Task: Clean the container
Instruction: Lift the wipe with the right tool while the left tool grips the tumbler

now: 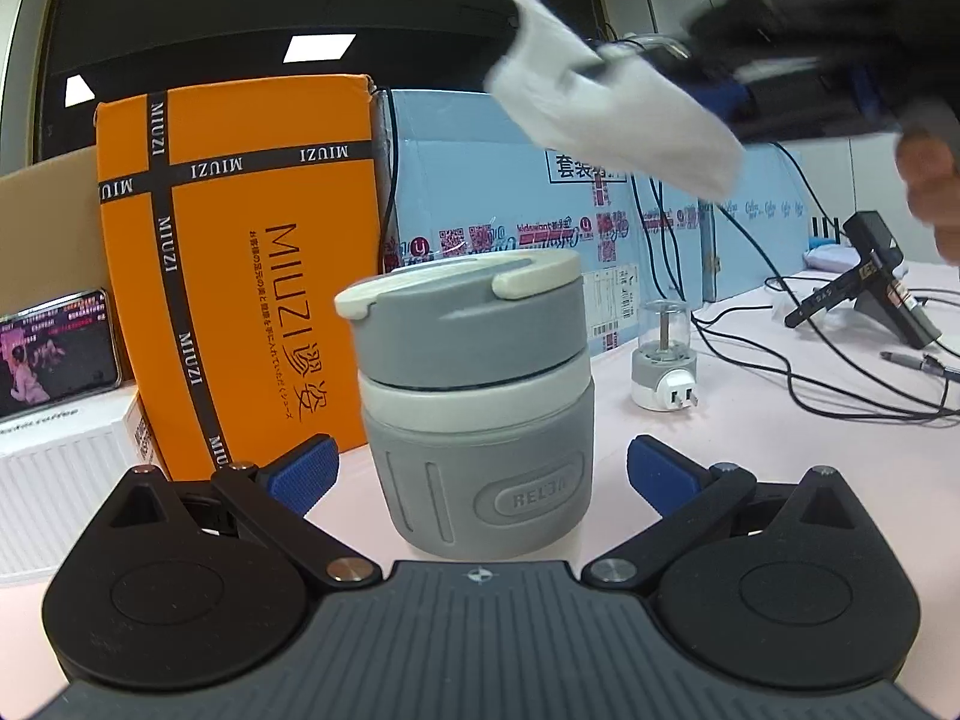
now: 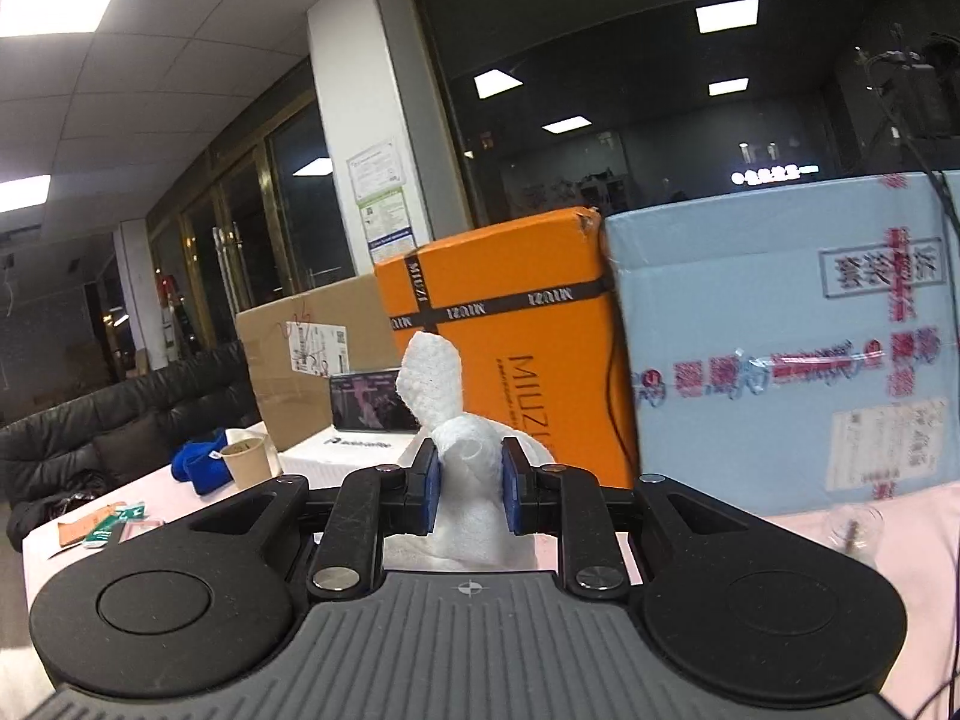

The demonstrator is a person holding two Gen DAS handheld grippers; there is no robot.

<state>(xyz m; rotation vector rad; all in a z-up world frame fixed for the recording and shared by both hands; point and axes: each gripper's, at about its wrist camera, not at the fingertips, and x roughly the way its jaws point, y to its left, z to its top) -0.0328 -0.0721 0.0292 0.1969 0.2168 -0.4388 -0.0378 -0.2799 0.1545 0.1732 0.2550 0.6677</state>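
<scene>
Container (image 1: 474, 402), one, lidded; one white cloth (image 2: 456, 438).

Right gripper (image 1: 798, 42) smearing into motion blur at top right of left wrist view, body running off frame edge. White cloth (image 1: 606, 102) blurring too, weave unreadable. Hand (image 1: 930, 180) getting cut by right edge. Container (image 1: 477, 402) base hiding behind gripper housing; embossed logo reading only partly. Phone (image 1: 57, 354) clipping at left edge. Orange box (image 2: 510, 348) lower part hiding behind cloth and fingers (image 2: 429, 483).
</scene>
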